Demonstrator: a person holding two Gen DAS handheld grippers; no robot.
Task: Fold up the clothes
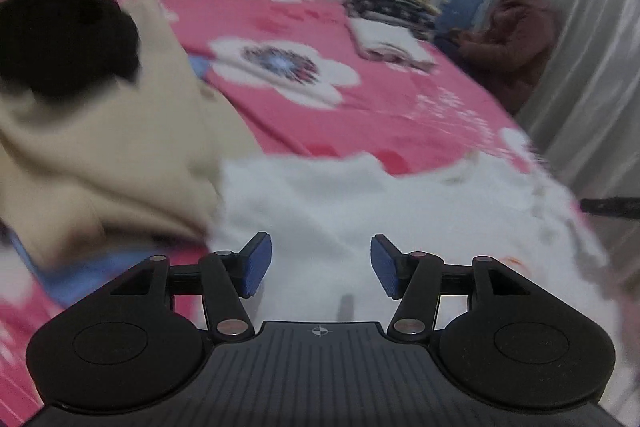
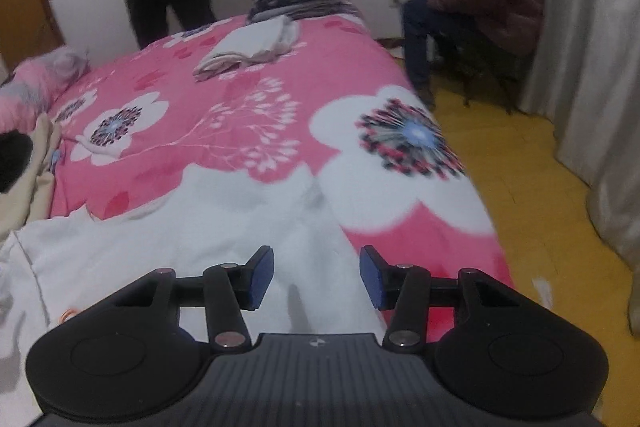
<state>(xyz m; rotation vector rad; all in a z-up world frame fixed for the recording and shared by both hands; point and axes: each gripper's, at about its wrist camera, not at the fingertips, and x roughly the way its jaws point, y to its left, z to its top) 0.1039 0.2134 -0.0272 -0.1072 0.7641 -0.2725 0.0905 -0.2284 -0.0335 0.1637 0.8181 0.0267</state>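
Hovering over the white garment (image 1: 360,195), both grippers' jaws gape half-open, released, empty.

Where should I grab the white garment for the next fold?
Probably at the white garment far corners. It lies spread flat, its far edge free on the pink bedspread, so come down from above with the open left gripper and right gripper.
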